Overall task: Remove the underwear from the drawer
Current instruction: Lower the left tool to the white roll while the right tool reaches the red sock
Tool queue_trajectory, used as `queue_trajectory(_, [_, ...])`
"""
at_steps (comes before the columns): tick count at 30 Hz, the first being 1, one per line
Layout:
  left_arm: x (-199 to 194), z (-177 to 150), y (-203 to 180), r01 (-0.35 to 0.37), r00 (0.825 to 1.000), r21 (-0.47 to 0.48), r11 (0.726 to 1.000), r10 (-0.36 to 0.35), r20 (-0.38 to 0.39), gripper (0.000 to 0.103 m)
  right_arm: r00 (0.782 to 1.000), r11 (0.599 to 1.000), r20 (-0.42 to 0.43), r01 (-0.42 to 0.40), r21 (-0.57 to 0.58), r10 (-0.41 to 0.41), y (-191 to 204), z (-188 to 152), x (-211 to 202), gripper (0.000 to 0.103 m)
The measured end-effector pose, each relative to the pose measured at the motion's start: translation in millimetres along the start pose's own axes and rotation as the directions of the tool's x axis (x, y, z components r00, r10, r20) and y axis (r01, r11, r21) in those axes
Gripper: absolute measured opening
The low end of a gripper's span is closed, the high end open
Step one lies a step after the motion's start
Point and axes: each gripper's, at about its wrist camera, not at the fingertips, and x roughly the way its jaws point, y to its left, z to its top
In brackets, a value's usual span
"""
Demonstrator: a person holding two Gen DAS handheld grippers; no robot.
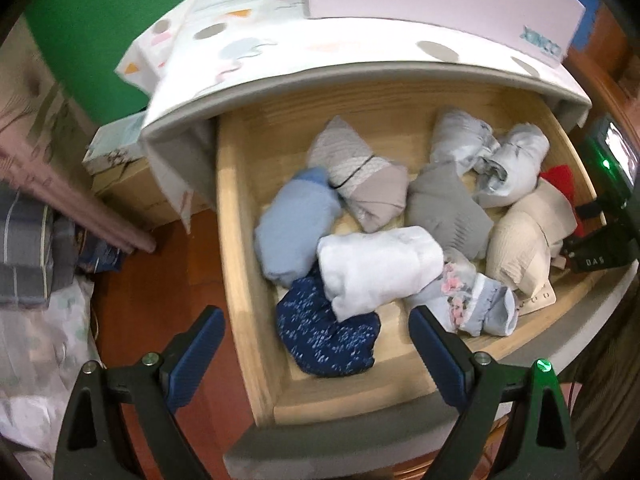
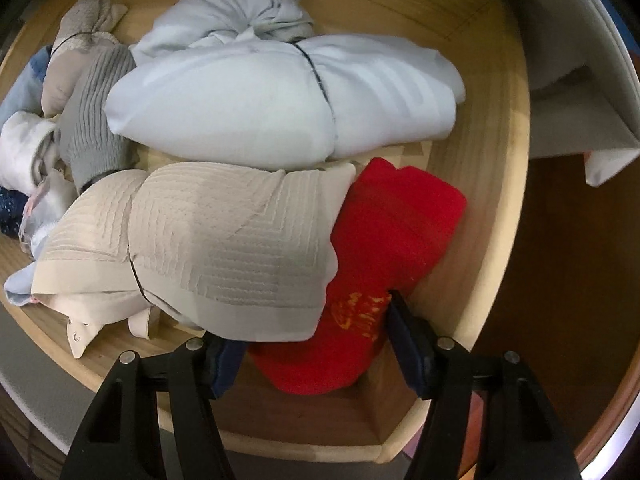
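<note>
Wooden drawer [image 1: 240, 240] pulled wide open under a top draped in a spotted cloth [image 1: 288, 52], green wall [image 1: 88, 12] behind, red-brown floor [image 1: 160, 264] below. Rolled underwear fills it: white roll [image 1: 380, 272], navy bundle [image 1: 324, 336], pale blue [image 1: 292, 228]. Left gripper [image 1: 316, 344] hangs over the near edge, jaws apart, empty. Right gripper [image 2: 316, 328] is down in the corner, jaws apart either side of the red underwear [image 2: 400, 232], beside the beige piece [image 2: 208, 240]; whether its pads touch it, I can't tell.
</note>
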Motion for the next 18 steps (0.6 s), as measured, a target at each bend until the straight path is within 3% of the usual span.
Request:
queue_trajectory(5, [14.0, 12.4, -12.7, -0.007, 0.999, 0.069, 0.998, 0.009, -0.031, 0.095, 1.000, 1.000, 0.019, 0.012, -0.007, -0.012, 0.8, 3.8, 13.6, 0.046])
queue_trajectory(8, [19.7, 18.9, -19.4, 0.002, 0.999, 0.101, 0.995, 0.003, -0.043, 0.095, 0.999, 1.000, 0.031, -0.020, 0.017, 0.019, -1.6, -0.7, 17.1, 0.042])
queue_trajectory(12, [25.6, 26.3, -25.5, 0.045, 0.997, 0.099, 0.994, -0.039, -0.070, 0.095, 0.992, 0.991, 0.019, -0.124, 0.060, 0.123, -10.5, -5.6, 20.3, 0.041])
queue_trajectory(18, [47.4, 43.8, -27.4, 0.063, 0.987, 0.058, 0.996, -0.053, -0.152, 0.096, 0.989, 0.987, 0.015, -0.145, 0.069, 0.144, -14.5, -1.8, 29.9, 0.041])
